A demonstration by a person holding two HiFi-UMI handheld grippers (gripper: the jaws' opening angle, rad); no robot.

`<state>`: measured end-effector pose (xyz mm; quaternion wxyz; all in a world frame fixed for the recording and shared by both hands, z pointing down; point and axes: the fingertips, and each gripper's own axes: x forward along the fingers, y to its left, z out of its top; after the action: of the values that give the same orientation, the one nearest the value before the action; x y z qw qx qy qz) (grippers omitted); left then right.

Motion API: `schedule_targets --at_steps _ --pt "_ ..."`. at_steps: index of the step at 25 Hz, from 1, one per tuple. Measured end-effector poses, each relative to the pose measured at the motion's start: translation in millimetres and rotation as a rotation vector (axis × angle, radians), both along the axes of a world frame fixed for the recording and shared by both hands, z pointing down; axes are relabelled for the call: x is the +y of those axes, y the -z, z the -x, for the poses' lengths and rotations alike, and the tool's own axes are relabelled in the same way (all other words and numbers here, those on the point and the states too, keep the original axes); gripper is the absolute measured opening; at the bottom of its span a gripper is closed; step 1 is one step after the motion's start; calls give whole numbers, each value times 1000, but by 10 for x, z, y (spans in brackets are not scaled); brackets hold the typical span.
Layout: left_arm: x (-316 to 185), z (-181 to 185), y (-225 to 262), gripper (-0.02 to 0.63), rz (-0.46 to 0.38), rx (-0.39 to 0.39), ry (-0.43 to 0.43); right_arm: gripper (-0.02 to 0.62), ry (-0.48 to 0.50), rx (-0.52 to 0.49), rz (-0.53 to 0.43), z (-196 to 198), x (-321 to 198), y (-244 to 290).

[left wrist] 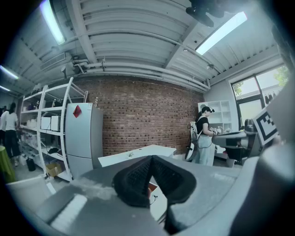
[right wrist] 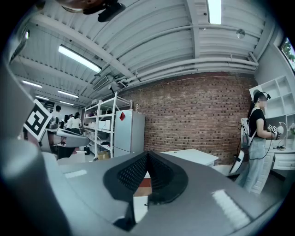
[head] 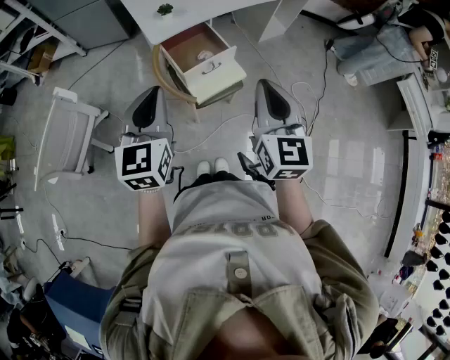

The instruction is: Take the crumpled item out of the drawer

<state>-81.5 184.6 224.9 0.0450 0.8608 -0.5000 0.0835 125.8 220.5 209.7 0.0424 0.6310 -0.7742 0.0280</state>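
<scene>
A white drawer [head: 211, 70] stands pulled open under a white desk [head: 176, 17], straight ahead on the floor. Inside it, on the brown bottom, lies a small pale crumpled item [head: 204, 55]. My left gripper [head: 149, 107] is held out in front of the person, shut and empty, well short of the drawer. My right gripper [head: 273, 98] is level with it on the other side, also shut with nothing between the pads. In the left gripper view the gripper [left wrist: 151, 159] has its black pads closed to a point, and so does the gripper [right wrist: 147, 154] in the right gripper view.
A white chair frame [head: 67, 137] stands at the left. Cables [head: 211, 130] run over the grey floor between me and the drawer. A grey fridge [left wrist: 83, 138] and shelving [left wrist: 41, 129] line the brick wall. A person [right wrist: 256, 147] stands at the right by white shelves.
</scene>
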Motion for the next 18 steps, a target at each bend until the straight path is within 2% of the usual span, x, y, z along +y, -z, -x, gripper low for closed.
schedule_targets --at_steps 18 --pt "-82 -221 -70 8 25 -17 2 2 21 17 16 -196 -92 -79"
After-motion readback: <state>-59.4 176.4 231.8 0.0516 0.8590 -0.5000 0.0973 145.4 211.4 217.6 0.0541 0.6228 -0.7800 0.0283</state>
